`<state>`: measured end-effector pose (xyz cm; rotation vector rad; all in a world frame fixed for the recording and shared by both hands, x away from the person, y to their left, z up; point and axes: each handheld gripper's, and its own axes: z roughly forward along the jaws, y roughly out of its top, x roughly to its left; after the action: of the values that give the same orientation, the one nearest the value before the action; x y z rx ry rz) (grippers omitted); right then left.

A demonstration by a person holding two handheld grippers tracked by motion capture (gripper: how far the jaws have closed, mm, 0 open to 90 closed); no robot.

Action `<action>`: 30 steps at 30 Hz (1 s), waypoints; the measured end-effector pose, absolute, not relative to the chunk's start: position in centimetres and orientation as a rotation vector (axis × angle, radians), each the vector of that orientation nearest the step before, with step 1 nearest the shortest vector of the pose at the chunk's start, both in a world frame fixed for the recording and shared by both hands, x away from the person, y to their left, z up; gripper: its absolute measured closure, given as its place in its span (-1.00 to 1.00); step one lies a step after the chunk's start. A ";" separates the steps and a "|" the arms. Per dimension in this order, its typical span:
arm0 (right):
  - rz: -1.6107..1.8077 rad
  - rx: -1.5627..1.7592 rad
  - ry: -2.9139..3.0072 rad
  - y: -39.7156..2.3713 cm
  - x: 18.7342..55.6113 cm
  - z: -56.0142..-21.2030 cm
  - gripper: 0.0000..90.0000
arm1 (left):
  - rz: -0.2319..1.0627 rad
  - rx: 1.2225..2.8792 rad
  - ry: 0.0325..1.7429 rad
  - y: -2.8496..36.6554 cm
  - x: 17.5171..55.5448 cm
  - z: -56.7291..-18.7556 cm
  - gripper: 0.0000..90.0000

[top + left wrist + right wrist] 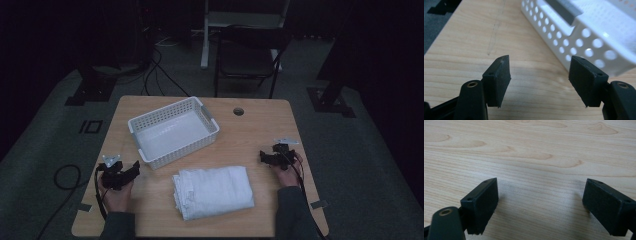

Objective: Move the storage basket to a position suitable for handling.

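Observation:
A folded white towel (212,191) lies on the wooden table (250,130) near its front edge. Behind it to the left stands an empty white perforated basket (173,131). My left gripper (134,169) rests at the table's left side, left of the towel, pointing at the basket's near corner. Its jaws stand apart over bare wood (540,72), with the basket (584,32) just ahead on the right. At the right side, my right gripper (263,158) points left, open and empty. In its own view the right gripper (541,200) has only wood grain between the pads.
A round cable hole (238,111) sits at the table's back edge. Beyond the table stands a dark chair (247,55), with cables (160,75) on the grey floor. A cable (67,175) trails from the left gripper off the table's left edge.

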<state>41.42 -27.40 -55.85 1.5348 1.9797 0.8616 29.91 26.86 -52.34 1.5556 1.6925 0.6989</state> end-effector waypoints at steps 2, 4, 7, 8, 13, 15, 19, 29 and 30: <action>0.864 1.531 1.983 -27.4 41.3 -55.9 -0.71 | 0.692 1.557 1.685 26.8 29.8 -52.2 -0.24; 0.869 1.521 1.995 -27.3 41.2 -55.9 -0.71 | 0.682 1.557 1.672 26.7 29.7 -52.1 -0.22; 0.873 1.513 2.004 -27.2 41.0 -55.9 -0.71 | 0.681 1.558 1.648 26.4 29.5 -51.7 -0.20; 0.873 1.511 2.005 -27.2 41.0 -55.9 -0.71 | 0.686 1.556 1.640 26.3 29.4 -51.4 -0.20; 0.874 1.511 2.005 -27.2 41.0 -55.9 -0.71 | 0.677 1.548 1.604 26.0 29.0 -50.6 -0.15; 0.874 1.513 2.003 -27.2 41.0 -55.9 -0.70 | 0.684 1.548 1.588 25.8 28.8 -50.2 -0.14; 0.871 1.517 1.998 -27.3 41.0 -55.9 -0.70 | 0.684 1.546 1.560 25.5 28.6 -49.4 -0.13; 0.869 1.519 1.996 -27.2 41.0 -55.9 -0.71 | 0.705 1.544 1.524 25.6 28.8 -47.9 -0.06; 0.869 1.519 1.997 -27.2 41.0 -55.9 -0.71 | 0.702 1.546 1.520 25.6 28.9 -47.8 -0.07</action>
<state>40.97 -27.24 -55.86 1.5193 1.9968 0.8687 28.92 25.58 -47.80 1.5462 1.5199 0.7021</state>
